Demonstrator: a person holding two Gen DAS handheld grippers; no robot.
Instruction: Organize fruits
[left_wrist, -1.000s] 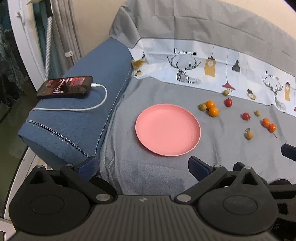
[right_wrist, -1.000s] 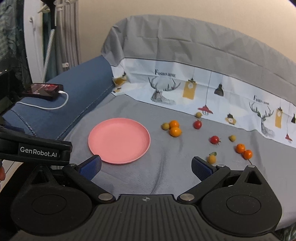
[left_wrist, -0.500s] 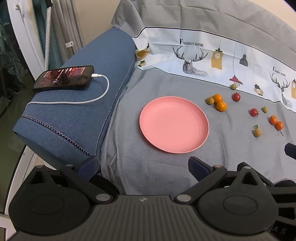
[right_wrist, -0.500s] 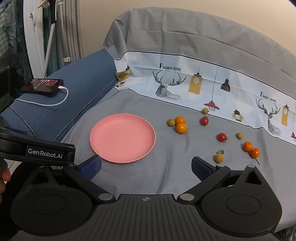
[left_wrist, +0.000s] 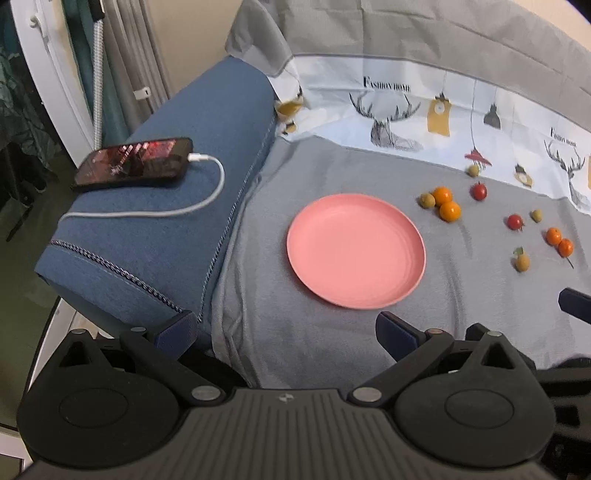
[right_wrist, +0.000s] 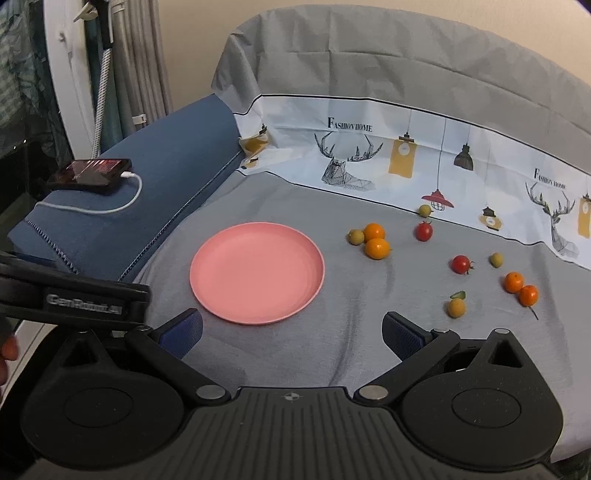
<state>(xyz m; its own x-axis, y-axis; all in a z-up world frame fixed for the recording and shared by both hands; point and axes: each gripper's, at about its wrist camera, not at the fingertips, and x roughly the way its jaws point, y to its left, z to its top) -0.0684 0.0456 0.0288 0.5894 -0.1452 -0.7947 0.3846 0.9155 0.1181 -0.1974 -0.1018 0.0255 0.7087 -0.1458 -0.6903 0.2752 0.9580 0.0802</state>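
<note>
An empty pink plate (left_wrist: 356, 251) (right_wrist: 257, 272) lies on the grey cloth. Right of it are several small fruits: two oranges (right_wrist: 376, 240) touching a yellow-green fruit (right_wrist: 355, 236), two red tomatoes (right_wrist: 423, 231) (right_wrist: 461, 264), another orange pair (right_wrist: 521, 288), and a yellow fruit with a leaf (right_wrist: 456, 307). In the left wrist view the near orange pair (left_wrist: 446, 204) sits right of the plate. My left gripper (left_wrist: 284, 330) is open, short of the plate's near rim. My right gripper (right_wrist: 291, 334) is open too, nothing between its fingers.
A phone (left_wrist: 135, 164) on a white charging cable (left_wrist: 207, 195) rests on the blue sofa arm (left_wrist: 177, 221) at the left. A printed cloth (right_wrist: 406, 158) covers the backrest. The other gripper's body (right_wrist: 74, 295) shows at the left of the right wrist view.
Both grippers have moved forward and a little higher toward the plate and fruits, which now appear nearer. Nothing on the cloth has moved. Both stay open.
</note>
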